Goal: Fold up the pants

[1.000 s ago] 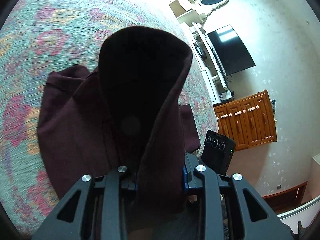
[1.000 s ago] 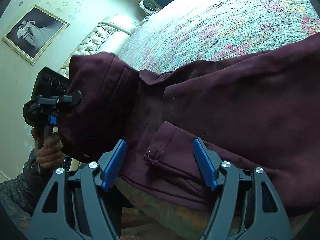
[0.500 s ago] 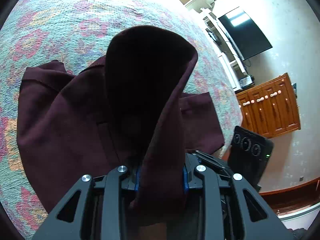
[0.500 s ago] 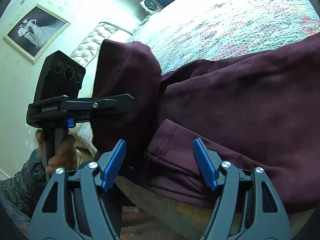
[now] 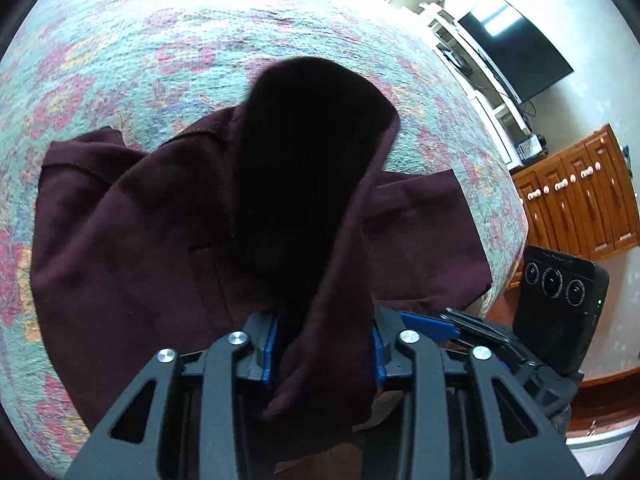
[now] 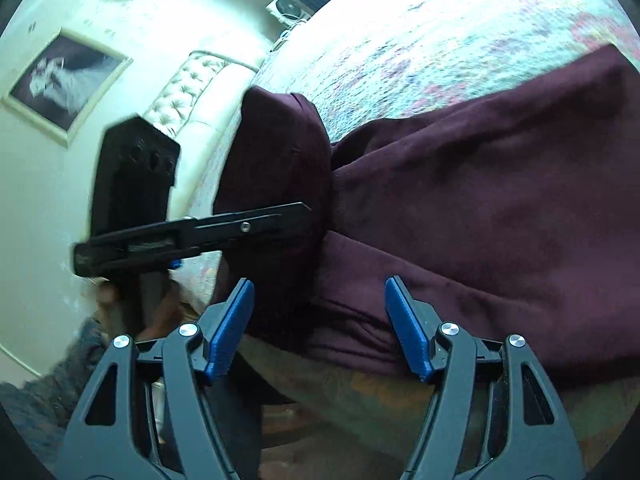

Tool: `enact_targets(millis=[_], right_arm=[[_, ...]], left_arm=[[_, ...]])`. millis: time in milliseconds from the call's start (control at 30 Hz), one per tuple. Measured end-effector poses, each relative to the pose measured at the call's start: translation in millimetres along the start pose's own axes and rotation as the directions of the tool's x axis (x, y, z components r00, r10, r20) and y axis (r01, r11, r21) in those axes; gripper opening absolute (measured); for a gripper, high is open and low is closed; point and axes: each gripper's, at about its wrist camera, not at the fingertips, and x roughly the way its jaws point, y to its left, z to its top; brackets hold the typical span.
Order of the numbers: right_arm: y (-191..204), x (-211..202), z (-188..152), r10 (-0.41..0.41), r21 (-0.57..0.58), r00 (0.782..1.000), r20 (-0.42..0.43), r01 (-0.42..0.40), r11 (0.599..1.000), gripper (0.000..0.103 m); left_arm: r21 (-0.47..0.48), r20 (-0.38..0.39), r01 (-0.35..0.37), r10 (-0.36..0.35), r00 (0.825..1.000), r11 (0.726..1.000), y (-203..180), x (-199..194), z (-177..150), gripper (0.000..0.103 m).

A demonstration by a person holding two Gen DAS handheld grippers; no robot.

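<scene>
Dark maroon pants [image 5: 132,240] lie spread on a floral bedspread [image 5: 120,60]. My left gripper [image 5: 324,344] is shut on a bunched end of the pants and holds it lifted, so the cloth drapes over the fingers and hides what lies ahead. In the right wrist view the pants [image 6: 480,208] cover the bed's near edge. My right gripper [image 6: 320,328] is open and empty, its jaws on either side of the pants' edge. The left gripper [image 6: 224,228] with its lifted cloth shows on the left of the right wrist view.
The bed edge [image 6: 360,392] runs just under my right gripper. A tufted headboard [image 6: 188,88] and a framed picture [image 6: 68,84] are at the left. A wooden cabinet [image 5: 580,200], a TV [image 5: 516,52] and white shelves [image 5: 472,60] stand beyond the bed.
My left gripper has lifted its held end of the pants and carried it forward over the bed, nearer the right gripper. The right gripper has stayed open at the edge.
</scene>
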Motion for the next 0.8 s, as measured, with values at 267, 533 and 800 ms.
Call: enact_targets(millis=[267,533,800], right_arm=[[-41,-54,-4,0.031,0.186,0.994,0.1,-0.049,0.981,0.068],[-37,-61,14,0.087,0.187,0.986,0.142,-0.113,0.976,0.068],[-30,10,53,0.033,0.162,0.999,-0.039,-0.026,0.986,0.068]], left_arm=[[0.056,0.046,0.009,-0.012,0.999,0.998,-37,3,-8,0.064],[0.036,0.261,-0.02,0.01,0.965,0.999,-24,-61,-38,0.08],[-0.12,0.374,-0.186,0.218,0.901,0.975,53,-108,-70,0.086]])
